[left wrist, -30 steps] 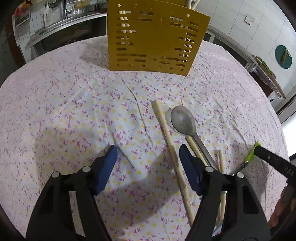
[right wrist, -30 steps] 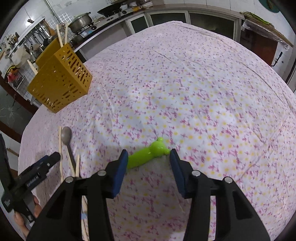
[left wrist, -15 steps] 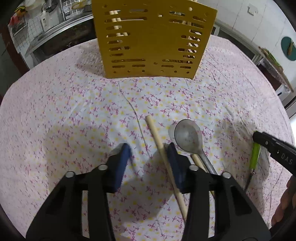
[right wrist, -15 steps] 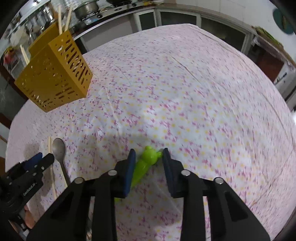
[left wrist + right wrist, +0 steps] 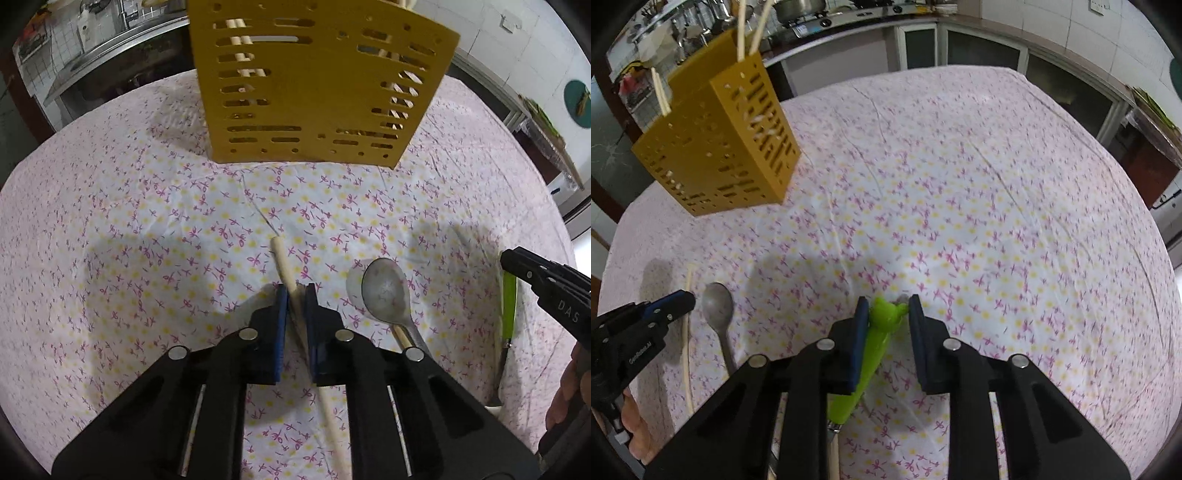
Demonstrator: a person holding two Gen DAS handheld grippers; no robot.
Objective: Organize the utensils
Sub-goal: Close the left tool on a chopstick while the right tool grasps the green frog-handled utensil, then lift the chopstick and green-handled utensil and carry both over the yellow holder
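The letters "DAS" are read in white on the black body of the right gripper (image 5: 546, 291) in the left wrist view, and a small white imprint, roughly "GenRobot.AI", is seen on the side of the left gripper (image 5: 670, 304) in the right wrist view. No other writing can be made out.

The yellow slotted utensil holder (image 5: 314, 85) is taken as landmark; it stands on the pink-and-yellow flowered tablecloth (image 5: 110, 229), and pale wooden chopsticks (image 5: 748, 29) are seen rising from its top and through its slots. In front of the holder, a single pale wooden chopstick (image 5: 282, 264) is lying on the cloth with its blunt end toward the holder. It is pinched between the blue pads of the left gripper, whose jaws have just been closing and are now tight on the stick. Just to the right of it, farther from the holder's left corner, a dull metal spoon (image 5: 386, 291) is lying bowl up, over another chopstick.

Farther to the right of the holder, a bright green utensil handle with a small animal-shaped head (image 5: 882, 321) is found between the right gripper's pads. These jaws have just been closing; the left pad is against the handle, while a gap is visible at the right pad.
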